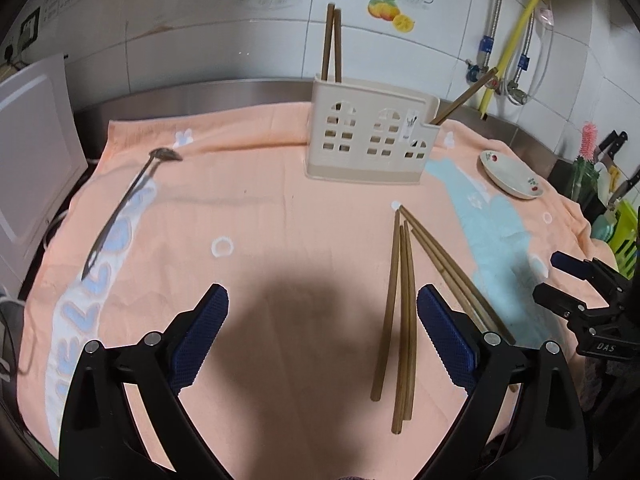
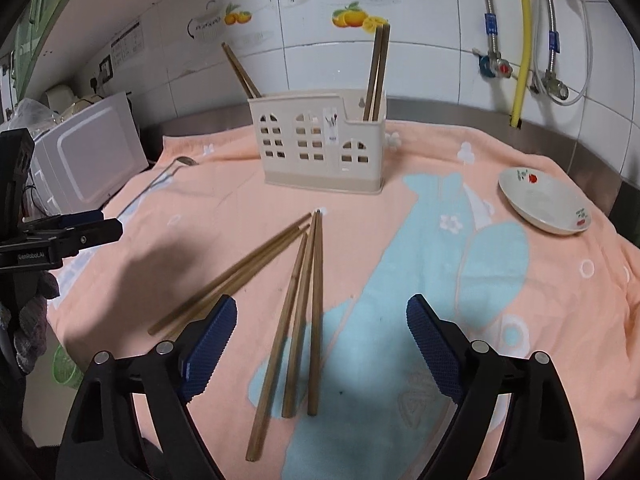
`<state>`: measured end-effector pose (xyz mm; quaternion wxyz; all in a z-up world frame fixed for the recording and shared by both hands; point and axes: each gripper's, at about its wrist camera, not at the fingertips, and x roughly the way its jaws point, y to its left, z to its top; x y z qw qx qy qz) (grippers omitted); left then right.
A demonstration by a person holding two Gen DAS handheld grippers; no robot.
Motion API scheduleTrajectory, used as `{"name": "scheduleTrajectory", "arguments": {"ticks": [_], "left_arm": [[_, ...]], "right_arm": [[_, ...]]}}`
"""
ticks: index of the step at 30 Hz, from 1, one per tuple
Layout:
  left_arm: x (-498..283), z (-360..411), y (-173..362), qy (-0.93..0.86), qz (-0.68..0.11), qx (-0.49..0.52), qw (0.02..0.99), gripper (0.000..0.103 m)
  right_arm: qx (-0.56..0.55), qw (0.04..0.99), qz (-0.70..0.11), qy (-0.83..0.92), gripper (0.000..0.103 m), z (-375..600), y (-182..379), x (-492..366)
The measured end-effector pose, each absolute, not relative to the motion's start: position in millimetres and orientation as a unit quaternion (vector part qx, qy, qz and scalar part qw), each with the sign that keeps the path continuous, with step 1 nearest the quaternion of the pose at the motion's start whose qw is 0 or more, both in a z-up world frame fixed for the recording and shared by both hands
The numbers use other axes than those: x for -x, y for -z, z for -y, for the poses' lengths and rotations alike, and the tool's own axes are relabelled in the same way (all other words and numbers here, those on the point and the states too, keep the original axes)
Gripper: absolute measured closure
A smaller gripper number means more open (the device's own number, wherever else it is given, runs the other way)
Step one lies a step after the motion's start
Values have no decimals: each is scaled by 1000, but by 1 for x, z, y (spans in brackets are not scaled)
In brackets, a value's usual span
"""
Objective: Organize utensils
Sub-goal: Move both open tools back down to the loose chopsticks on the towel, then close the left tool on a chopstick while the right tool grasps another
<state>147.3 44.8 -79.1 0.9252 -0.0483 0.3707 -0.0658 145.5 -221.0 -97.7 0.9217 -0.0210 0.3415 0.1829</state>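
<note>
A peach-coloured towel (image 2: 520,264) with pale blue shapes covers the worktop, and near its far edge stands a cream utensil holder (image 2: 320,148) with window-shaped cut-outs, upright in front of the tiled wall. Wooden chopsticks already stand in it: a pair (image 2: 378,72) leaning together at one end and more (image 2: 240,70) slanting out at the other; how many are in that second group is hard to tell from these views. Five loose chopsticks (image 2: 304,312) lie flat on the towel in front of the holder, fanned out so that their far tips nearly meet and their near ends spread apart, three close together and two angled off to one side. The right gripper (image 2: 320,344) hangs just above the near ends of the three, its blue-padded jaws spread wide with nothing pinched between them. The left gripper (image 1: 322,336) hovers over bare towel just beside the same bundle, its jaws also spread wide and empty; the chopsticks (image 1: 404,304) lie close to its right-hand pad, partly passing under it. A metal spoon (image 1: 132,196) lies on the towel well off to the left, its bowl towards the wall. A small white dish (image 2: 544,200) with red flower prints sits on the towel to the right of the holder, apart from it.
</note>
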Motion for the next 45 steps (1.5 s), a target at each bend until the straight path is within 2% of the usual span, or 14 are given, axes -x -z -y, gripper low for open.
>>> {"name": "scheduleTrajectory", "arguments": {"ticks": [3, 6, 13, 17, 20, 23, 30, 31, 32, 36, 40, 45], "left_arm": [[-146, -44, 87, 68, -379, 51, 922, 9], [-145, -43, 94, 68, -386, 52, 918, 9], [-144, -38, 105, 74, -398, 52, 913, 9], [-143, -34, 110, 78, -402, 47, 911, 11], [-144, -33, 112, 81, -406, 47, 909, 21], [-145, -31, 114, 86, -410, 48, 907, 27], [-148, -16, 118, 112, -418, 36, 901, 50], [-148, -14, 119, 115, -419, 34, 900, 53], [-149, -12, 121, 118, -421, 31, 899, 60], [-153, -3, 127, 131, -431, 25, 893, 72], [-158, 6, 130, 146, -434, 22, 889, 81], [-167, 14, 137, 152, -444, 17, 883, 81]], "right_arm": [[23, 918, -351, -182, 23, 221, 106, -145], [24, 914, -362, -183, 31, 219, 114, -146], [27, 904, -384, -187, 55, 213, 132, -150], [27, 900, -393, -188, 63, 211, 139, -154], [33, 898, -397, -187, 70, 208, 141, -156], [34, 897, -399, -188, 75, 206, 143, -159], [43, 893, -407, -189, 85, 201, 149, -165], [44, 892, -408, -190, 89, 200, 151, -165], [46, 891, -410, -190, 91, 200, 152, -166], [48, 890, -413, -189, 94, 199, 155, -167], [48, 888, -418, -185, 96, 200, 157, -169], [50, 888, -417, -186, 96, 200, 157, -169]]}}
